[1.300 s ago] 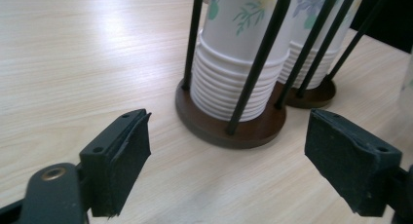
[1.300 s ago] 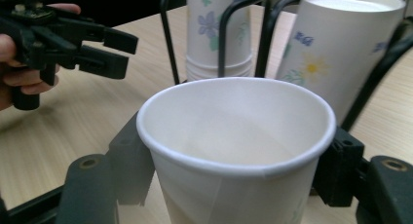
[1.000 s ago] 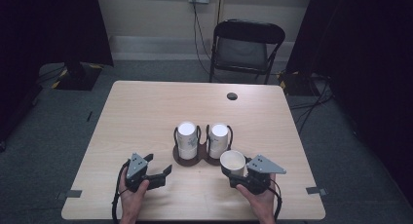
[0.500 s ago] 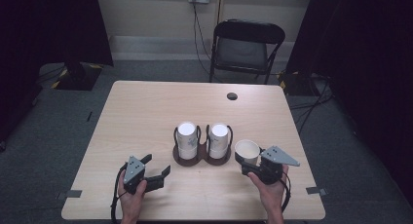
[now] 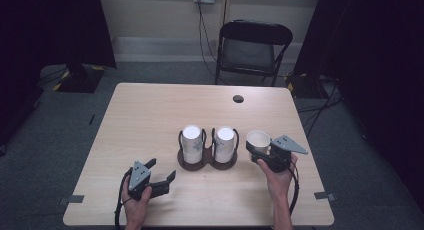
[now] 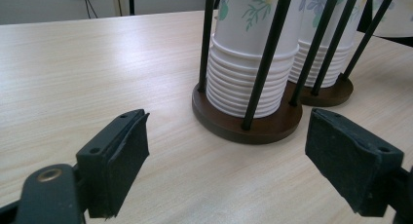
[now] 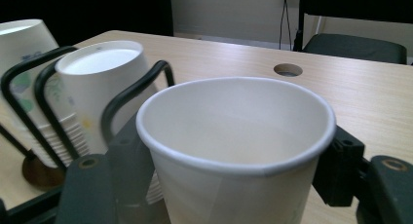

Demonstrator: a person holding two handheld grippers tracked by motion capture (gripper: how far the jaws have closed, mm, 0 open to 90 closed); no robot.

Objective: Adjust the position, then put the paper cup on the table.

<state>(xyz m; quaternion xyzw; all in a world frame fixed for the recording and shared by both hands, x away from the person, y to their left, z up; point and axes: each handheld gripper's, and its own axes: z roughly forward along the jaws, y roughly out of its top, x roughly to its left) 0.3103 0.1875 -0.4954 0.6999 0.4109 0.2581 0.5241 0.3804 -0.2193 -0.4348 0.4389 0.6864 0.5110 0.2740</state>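
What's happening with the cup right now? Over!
Right gripper shut on paper cup, upright, right of the cup holder. Left gripper open, empty. Nothing blocking.

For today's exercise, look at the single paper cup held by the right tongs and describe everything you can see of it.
The paper cup is white, thin-walled paper with a rolled rim and a faint seam down its side. It stands upright, mouth up, and looks empty inside. The right tongs grip it from both sides, black pads pressed against its wall below the rim. It is right of the cup holder and apart from it, toward the table's right edge. Its base cannot be seen, so whether it touches the table is unclear.
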